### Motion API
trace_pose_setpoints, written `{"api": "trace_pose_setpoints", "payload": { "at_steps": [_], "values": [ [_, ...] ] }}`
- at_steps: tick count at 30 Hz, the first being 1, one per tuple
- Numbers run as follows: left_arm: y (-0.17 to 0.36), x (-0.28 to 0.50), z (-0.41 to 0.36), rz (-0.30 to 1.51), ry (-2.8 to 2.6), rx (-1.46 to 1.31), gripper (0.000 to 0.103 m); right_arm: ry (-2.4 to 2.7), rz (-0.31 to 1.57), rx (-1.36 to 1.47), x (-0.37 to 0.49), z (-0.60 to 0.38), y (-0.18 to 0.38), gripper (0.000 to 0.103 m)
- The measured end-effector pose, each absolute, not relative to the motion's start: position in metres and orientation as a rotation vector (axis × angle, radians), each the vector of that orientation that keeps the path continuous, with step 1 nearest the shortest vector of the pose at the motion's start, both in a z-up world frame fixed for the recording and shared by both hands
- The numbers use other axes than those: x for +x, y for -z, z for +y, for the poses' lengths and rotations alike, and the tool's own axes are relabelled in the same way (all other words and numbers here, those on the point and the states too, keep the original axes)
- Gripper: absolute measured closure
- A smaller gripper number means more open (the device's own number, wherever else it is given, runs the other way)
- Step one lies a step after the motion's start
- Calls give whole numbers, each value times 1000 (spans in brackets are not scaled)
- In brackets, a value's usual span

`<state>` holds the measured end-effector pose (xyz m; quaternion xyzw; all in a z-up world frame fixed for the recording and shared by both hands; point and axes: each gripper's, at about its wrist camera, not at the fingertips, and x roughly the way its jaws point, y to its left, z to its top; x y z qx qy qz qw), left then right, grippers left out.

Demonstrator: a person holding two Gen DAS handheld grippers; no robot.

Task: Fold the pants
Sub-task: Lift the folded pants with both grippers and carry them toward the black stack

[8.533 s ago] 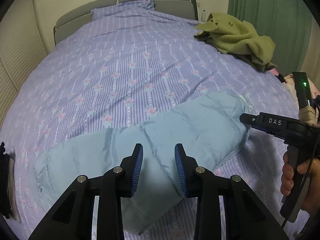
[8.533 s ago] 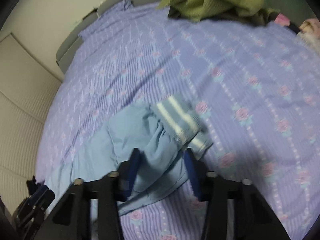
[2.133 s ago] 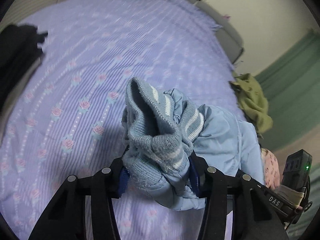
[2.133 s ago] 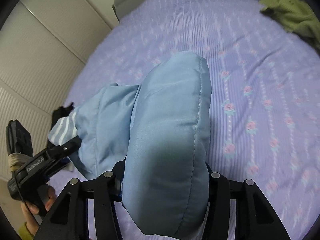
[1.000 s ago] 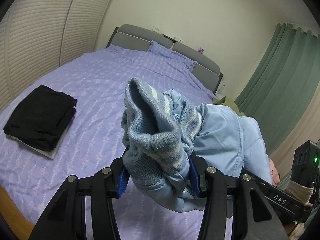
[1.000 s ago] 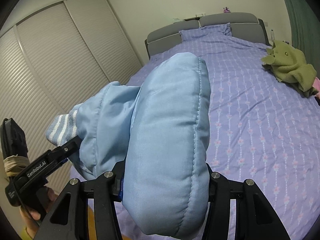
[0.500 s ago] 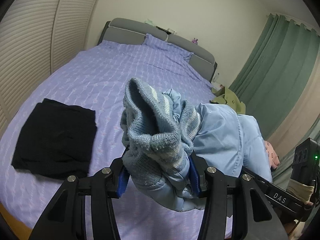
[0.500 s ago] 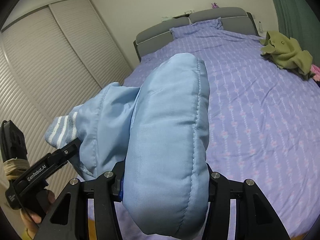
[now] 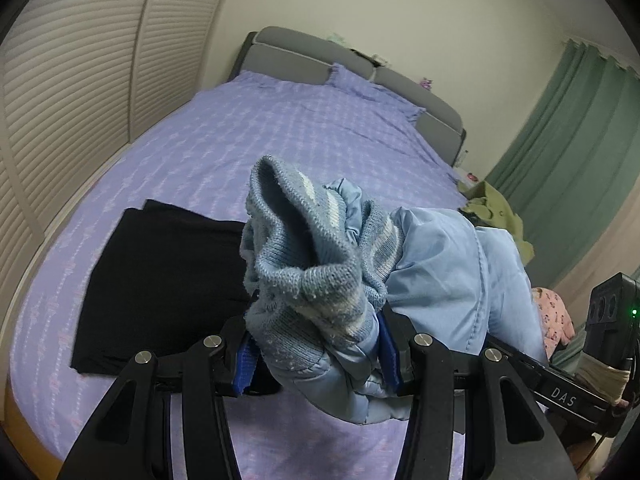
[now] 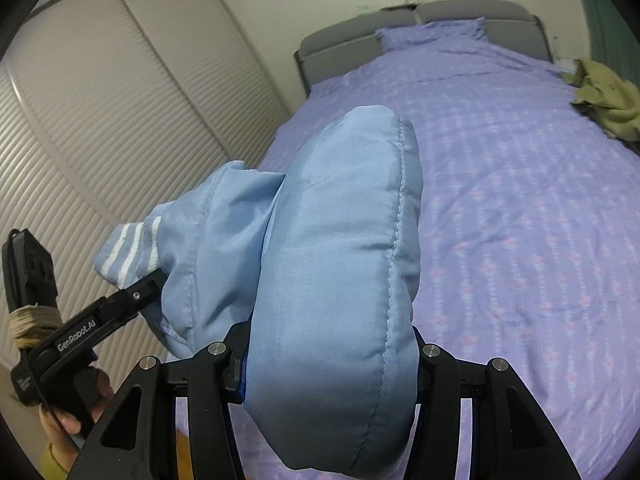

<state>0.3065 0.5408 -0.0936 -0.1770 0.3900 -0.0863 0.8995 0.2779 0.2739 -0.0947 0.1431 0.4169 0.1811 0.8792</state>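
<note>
- Room: bedroom with a bed (image 9: 280, 148) under a purple flowered cover, grey headboard (image 10: 440, 16) at 12 o'clock, slatted wardrobe doors (image 9: 80, 80) at 9 o'clock, green curtain (image 9: 568, 152) at 3 o'clock.
- Pants (image 10: 340, 280): pale blue, padded, with striped knit cuffs (image 9: 304, 248); folded into a thick bundle and held in the air above the near edge of the bed, between both tools.
- Left hand-held gripper (image 9: 316, 356): pinching the knit cuff end, blue pads pressed against the bunched fabric.
- Right hand-held gripper (image 10: 328, 364): pinching the rounded fold of the bundle; the padded cloth bulges out past the jaws and hides the pads.
- Black folded garment (image 9: 160, 272): lies flat on the bed at 9 o'clock in the left view, below the held cuffs.
- Green garment (image 10: 604, 96): crumpled at the bed's far edge, 2 o'clock in the right view.
- Step in hand, as judged: carrying the folded pants to set them down, probably on or beside the black garment.
- Doing it well: keep both pinches level so the layers do not slide; lower the fold edge first; square it to the black garment; release only once the bundle rests fully on the bed, since padded cloth tends to spring open.
</note>
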Motion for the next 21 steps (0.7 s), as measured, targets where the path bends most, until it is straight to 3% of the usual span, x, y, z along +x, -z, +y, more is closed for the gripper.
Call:
{"api": "trace_pose_setpoints", "payload": {
  "at_steps": [11, 21],
  "values": [
    [147, 372, 656, 838, 97, -444, 54, -541, 951, 203, 374, 375, 131, 51],
    [212, 431, 702, 954, 68, -426, 53, -540, 1039, 134, 432, 429, 182, 51]
  ]
}}
